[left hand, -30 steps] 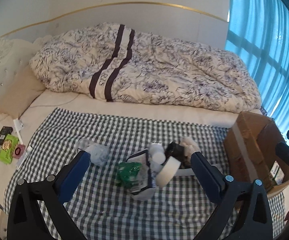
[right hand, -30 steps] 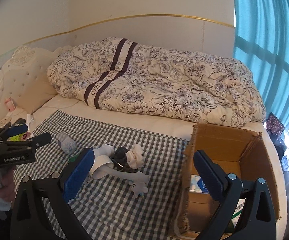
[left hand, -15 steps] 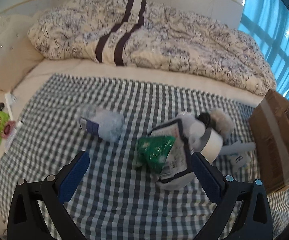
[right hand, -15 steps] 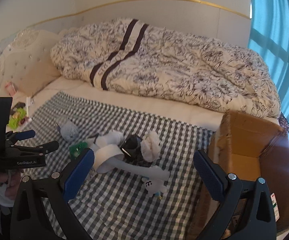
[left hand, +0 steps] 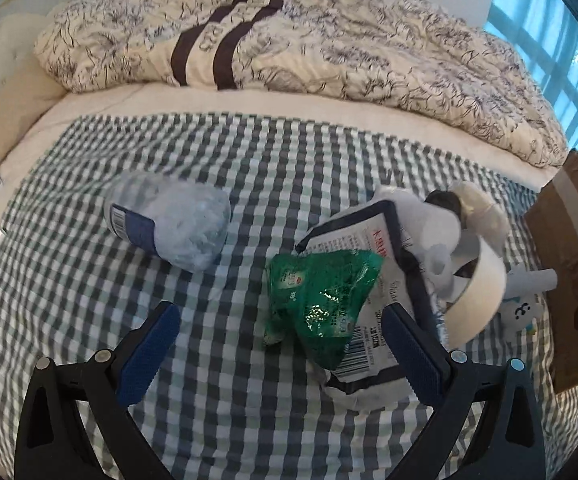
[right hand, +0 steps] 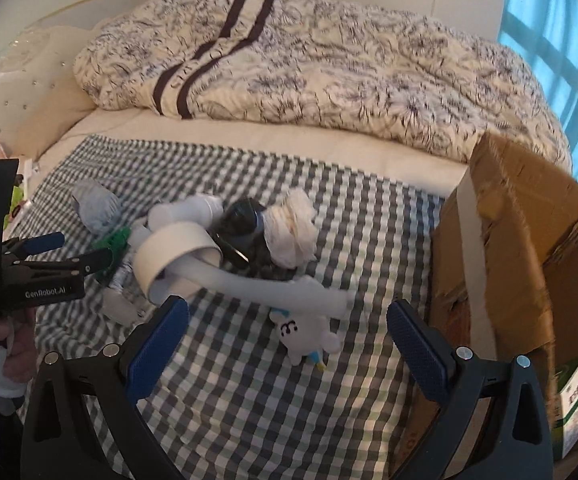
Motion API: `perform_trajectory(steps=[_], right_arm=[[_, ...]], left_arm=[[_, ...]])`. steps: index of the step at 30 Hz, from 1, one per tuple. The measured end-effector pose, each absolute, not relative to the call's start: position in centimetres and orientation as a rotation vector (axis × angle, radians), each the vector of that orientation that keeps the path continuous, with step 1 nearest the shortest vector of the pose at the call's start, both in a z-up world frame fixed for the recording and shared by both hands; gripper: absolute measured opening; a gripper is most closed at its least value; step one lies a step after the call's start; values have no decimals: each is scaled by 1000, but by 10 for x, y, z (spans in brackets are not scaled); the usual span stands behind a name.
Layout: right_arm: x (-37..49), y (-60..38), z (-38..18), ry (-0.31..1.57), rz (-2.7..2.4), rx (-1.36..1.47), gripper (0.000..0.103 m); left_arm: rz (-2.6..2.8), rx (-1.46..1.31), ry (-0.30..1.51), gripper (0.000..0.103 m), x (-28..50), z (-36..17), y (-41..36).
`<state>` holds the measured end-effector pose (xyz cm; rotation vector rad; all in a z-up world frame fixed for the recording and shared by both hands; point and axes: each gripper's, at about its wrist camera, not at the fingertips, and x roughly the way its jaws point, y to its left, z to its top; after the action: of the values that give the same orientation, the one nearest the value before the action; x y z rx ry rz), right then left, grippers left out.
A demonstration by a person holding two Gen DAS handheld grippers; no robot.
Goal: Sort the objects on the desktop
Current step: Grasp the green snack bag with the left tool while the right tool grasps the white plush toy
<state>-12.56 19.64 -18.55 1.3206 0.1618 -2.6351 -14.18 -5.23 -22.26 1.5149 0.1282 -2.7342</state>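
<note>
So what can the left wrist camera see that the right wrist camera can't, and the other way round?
Only the left wrist view shows the barcode label on the white pouch under the green wrapper, with the open left gripper just before it.

Only the right wrist view shows the person's hand holding the left gripper, the crumpled tissue, and the open right gripper.

Both show the checked cloth, tape roll, plush toy, crushed bottle, cardboard box and duvet.
</note>
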Motion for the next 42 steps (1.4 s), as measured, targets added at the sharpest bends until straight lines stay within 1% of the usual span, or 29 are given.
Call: perform_trajectory(steps=[2, 5, 6, 9, 10, 11, 12, 13, 15, 17, 18, 20, 22, 23, 24, 25, 30, 37, 42], right_arm=[[-128, 198, -194, 166, -2629, 1356, 100], [-131, 198, -205, 182, -2619, 1382, 100], [-132, 198, -210, 188, -2614, 1392, 100], [-136, 198, -223, 202, -2603, 1420, 99], [-137, 198, -226, 205, -2605, 1422, 98], [-139, 198, -230, 213, -2608, 1426, 96], [-141, 199, -234, 220, -2609, 1433, 91], [-144, 200, -238, 219, -2608, 1443, 88], [-150, 203, -248, 220, -2614, 1474, 79], [-156, 207, -255, 202, -2607, 1502, 76], [-158, 209, -259, 194, -2599, 1521, 72], [-161, 210, -261, 164, -2585, 1518, 68], [-160, 208, -262, 167, -2582, 1498, 59], [-160, 206, -262, 176, -2579, 1496, 49], [-161, 204, -263, 189, -2572, 1500, 43], [-161, 202, -264, 206, -2570, 1503, 43], [-157, 203, -260, 187, -2550, 1495, 43], [-146, 207, -245, 159, -2543, 1472, 43], [-134, 212, -228, 148, -2553, 1430, 43]], left_arm=[[-2731, 1521, 117, 102, -144, -227, -51], [-2730, 1533, 100, 96, -148, -234, -48], [-2728, 1536, 92, 92, -150, -236, -47], [-2730, 1548, 95, 87, -155, -243, -46], [-2740, 1544, 112, 81, -155, -245, -47], [-2750, 1541, 124, 78, -155, -245, -46], [-2765, 1541, 140, 74, -156, -246, -45], [-2775, 1547, 143, 71, -157, -246, -44], [-2787, 1551, 129, 67, -157, -248, -42], [-2801, 1554, 117, 63, -156, -249, -38], [-2808, 1557, 121, 59, -157, -250, -37], [-2818, 1555, 130, 55, -158, -250, -35], [-2829, 1550, 137, 45, -158, -249, -34], [-2834, 1545, 131, 43, -158, -248, -33], [-2836, 1535, 116, 40, -157, -247, -31], [-2837, 1522, 95, 39, -157, -245, -30], [-2834, 1469, 88, 36, -153, -235, -31], [-2854, 1363, 151, 36, -144, -208, -45], [-2867, 1309, 159, 36, -135, -194, -46]])
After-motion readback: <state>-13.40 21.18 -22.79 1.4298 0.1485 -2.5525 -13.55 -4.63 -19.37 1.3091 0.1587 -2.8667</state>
